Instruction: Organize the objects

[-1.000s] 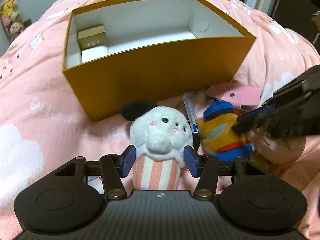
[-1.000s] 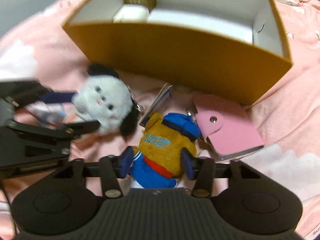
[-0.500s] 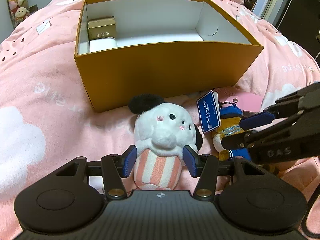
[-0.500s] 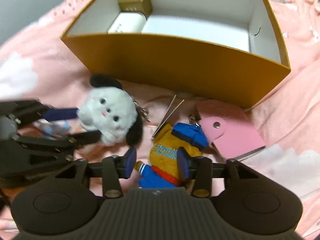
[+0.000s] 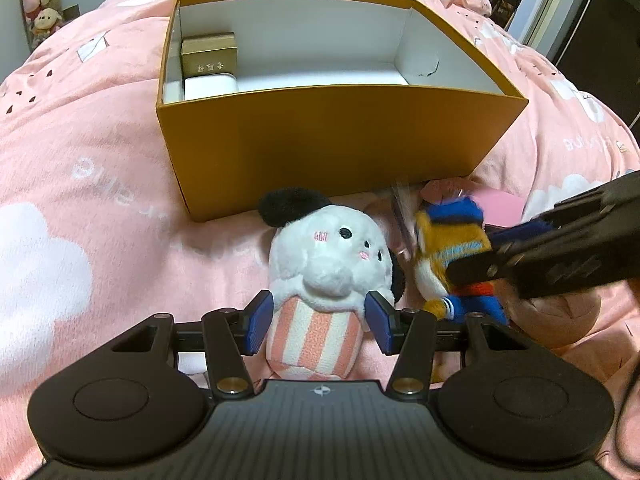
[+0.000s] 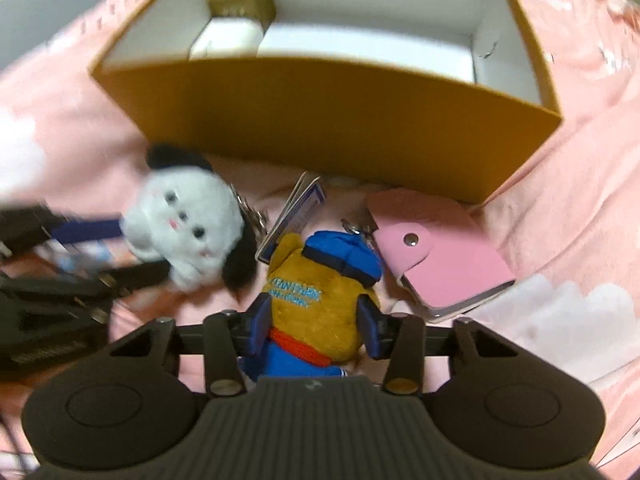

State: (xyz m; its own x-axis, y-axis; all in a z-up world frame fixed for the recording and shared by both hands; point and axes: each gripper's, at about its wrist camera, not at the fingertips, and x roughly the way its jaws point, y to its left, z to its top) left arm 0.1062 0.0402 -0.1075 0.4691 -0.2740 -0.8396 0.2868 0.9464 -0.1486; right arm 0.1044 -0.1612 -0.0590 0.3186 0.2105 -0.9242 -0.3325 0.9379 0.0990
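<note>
My left gripper (image 5: 318, 324) is shut on the striped pink body of a white plush with black ears (image 5: 328, 256), low over the pink bedspread. Beside it on the right, my right gripper (image 6: 316, 326) has its jaws closing, and its pads press the sides of an orange plush in a blue cap (image 6: 320, 280). A paper tag (image 6: 298, 212) hangs from that plush. Just beyond both stands an open orange box (image 5: 332, 148) with white inner walls. The orange plush (image 5: 452, 248) looks blurred in the left wrist view.
A small gold box (image 5: 210, 58) and a white box (image 5: 210, 86) sit in the orange box's left end. A pink snap wallet (image 6: 444, 268) lies by its near right corner. Pink bedding surrounds everything; soft toys (image 5: 38, 0) sit far left.
Both wrists have rolled a little. The orange plush has tipped upright between the right pads and its tag has swung. The white plush stays in the left grip.
</note>
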